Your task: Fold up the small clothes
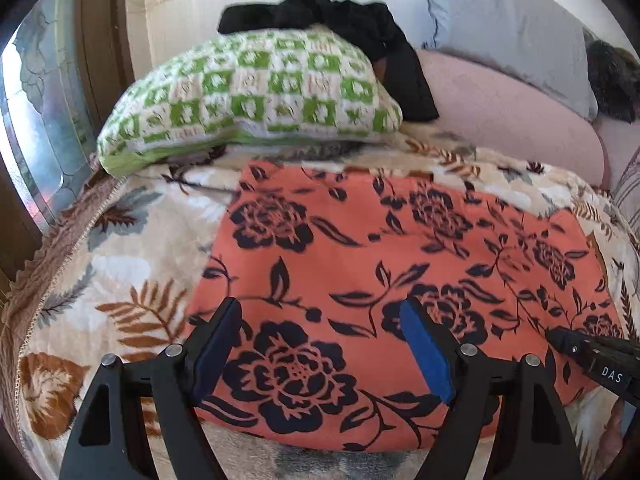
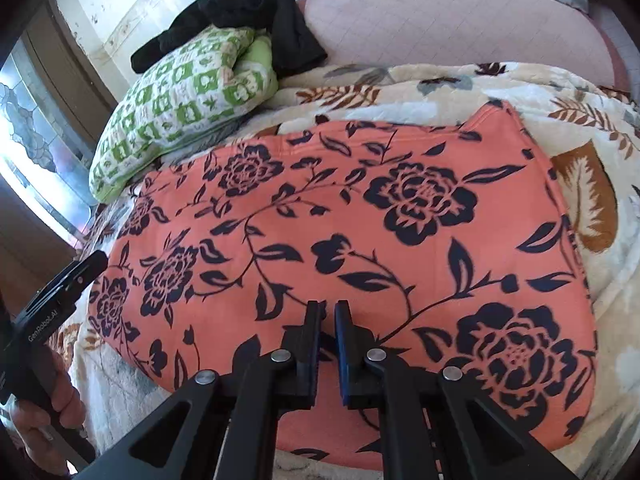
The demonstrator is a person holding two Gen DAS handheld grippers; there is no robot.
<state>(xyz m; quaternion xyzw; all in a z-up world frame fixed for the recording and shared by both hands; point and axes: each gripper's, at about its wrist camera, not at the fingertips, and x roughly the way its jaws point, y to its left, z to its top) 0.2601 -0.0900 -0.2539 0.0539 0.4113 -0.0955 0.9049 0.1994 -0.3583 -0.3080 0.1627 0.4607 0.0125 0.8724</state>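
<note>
An orange garment with dark floral print (image 1: pixel 360 260) lies flat on the bed, folded into a broad rectangle; it also shows in the right wrist view (image 2: pixel 340 220). My left gripper (image 1: pixel 320 312) is open, its fingers hovering over the garment's near edge, holding nothing. My right gripper (image 2: pixel 328 308) has its jaws almost together with a thin gap, over the garment's near middle; no cloth shows between the pads. The right gripper's tip shows at the right edge of the left wrist view (image 1: pixel 592 352). The left gripper and the hand holding it show at the left of the right wrist view (image 2: pixel 60 292).
A leaf-patterned cream blanket (image 1: pixel 120 260) covers the bed. A green-and-white checked pillow (image 1: pixel 248 92) lies behind the garment with black clothes (image 1: pixel 360 28) on it. A pink pillow (image 1: pixel 500 112) and a grey pillow (image 1: pixel 512 20) lie at the back. A window (image 1: pixel 36 120) is at left.
</note>
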